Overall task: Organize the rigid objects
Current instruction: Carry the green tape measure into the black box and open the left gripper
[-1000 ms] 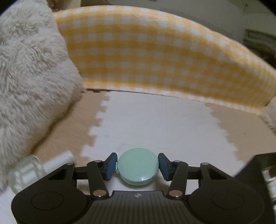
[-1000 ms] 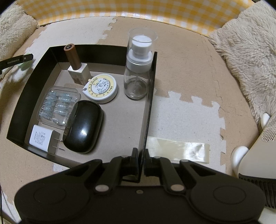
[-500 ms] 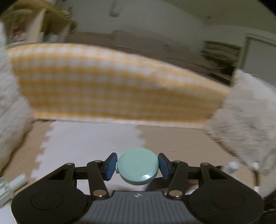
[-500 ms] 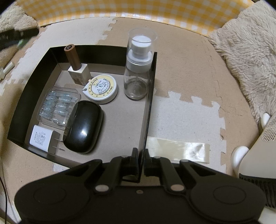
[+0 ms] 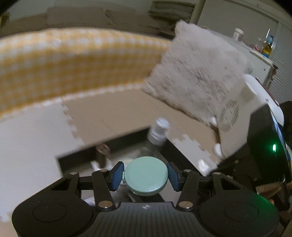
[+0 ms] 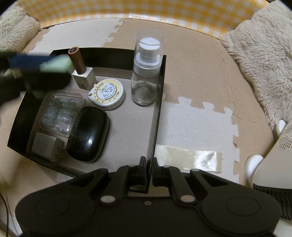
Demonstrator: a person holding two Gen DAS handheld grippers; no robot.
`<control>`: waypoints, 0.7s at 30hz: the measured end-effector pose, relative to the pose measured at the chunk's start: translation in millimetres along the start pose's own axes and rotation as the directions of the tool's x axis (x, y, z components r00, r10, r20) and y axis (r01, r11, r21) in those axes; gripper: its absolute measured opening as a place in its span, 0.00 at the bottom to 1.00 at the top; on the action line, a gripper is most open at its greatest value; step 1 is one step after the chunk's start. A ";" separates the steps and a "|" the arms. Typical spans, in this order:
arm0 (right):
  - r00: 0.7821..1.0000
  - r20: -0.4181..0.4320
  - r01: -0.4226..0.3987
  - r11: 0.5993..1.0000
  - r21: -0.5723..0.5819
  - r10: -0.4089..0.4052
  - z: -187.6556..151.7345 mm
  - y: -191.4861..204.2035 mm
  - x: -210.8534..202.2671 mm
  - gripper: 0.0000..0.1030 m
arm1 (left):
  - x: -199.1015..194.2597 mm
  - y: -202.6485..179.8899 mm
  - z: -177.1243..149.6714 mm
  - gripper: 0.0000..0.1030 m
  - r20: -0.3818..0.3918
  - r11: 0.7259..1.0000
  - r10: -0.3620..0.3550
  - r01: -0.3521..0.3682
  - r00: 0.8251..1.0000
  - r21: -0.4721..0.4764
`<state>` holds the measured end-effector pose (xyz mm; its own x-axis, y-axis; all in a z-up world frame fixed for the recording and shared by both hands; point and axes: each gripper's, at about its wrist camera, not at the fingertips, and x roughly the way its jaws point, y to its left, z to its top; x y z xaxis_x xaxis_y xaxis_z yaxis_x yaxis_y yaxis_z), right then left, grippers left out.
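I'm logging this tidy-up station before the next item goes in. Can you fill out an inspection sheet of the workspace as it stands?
Surface: foam puzzle mat in tan and white tiles, with a strip of clear tape stuck on it.
Job's things: black tray holding a spray bottle, tape measure, brown-capped bottle, clear blister pack, black case and white charger.
Clutter: nothing seen.
Grippers: left gripper shut on a mint round case, over the tray's far left corner; right gripper shut on the tray's right wall.
Cables: thin dark one at the lower left edge.
Surroundings: yellow checked barrier, fluffy cushions, beige appliance.
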<state>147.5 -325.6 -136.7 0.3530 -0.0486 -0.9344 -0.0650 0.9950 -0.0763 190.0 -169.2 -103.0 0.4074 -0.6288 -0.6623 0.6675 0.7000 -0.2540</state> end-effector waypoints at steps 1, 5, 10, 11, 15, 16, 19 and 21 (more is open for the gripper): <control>1.000 0.000 0.000 1.000 0.000 0.000 0.4 0.2 0.1 0.07 | 6.5 -1.9 -4.7 0.51 -0.016 1.000 -0.012 0.012 1.000 -0.009; 1.000 0.000 0.000 1.000 0.000 0.000 0.3 0.3 0.1 0.07 | 21.6 1.3 -17.2 0.51 -0.043 0.994 -0.060 0.056 0.997 -0.094; 1.000 0.000 0.001 1.000 0.000 -0.001 0.4 0.3 0.1 0.07 | 33.0 5.1 -21.2 0.51 -0.016 0.977 -0.090 0.085 0.996 -0.195; 1.000 0.000 0.001 1.000 0.000 -0.001 0.4 0.2 0.1 0.07 | 34.0 4.2 -20.9 0.51 -0.006 0.975 -0.089 0.086 0.996 -0.205; 1.000 0.000 0.000 1.000 0.000 0.000 0.3 0.3 0.1 0.08 | 35.3 3.5 -21.9 0.81 0.055 0.965 -0.045 0.057 0.997 -0.255; 1.000 0.000 0.000 1.000 0.000 0.000 0.4 0.3 0.1 0.08 | 36.0 3.0 -21.9 0.81 0.052 0.965 -0.053 0.064 0.997 -0.254; 1.000 0.000 0.000 1.000 0.001 0.000 0.3 0.3 0.1 0.08 | 36.9 0.8 -21.4 0.81 0.029 0.970 -0.053 0.058 0.998 -0.235; 1.000 -0.001 0.000 1.000 0.000 0.000 0.4 0.6 -0.2 0.08 | 36.8 0.8 -20.4 0.81 0.015 0.973 -0.050 0.052 0.999 -0.226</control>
<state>147.8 -324.9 -136.4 0.3522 -0.0485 -0.9347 -0.0651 0.9950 -0.0762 192.8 -184.9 -142.0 0.3824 -0.6680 -0.6383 0.5294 0.7246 -0.4412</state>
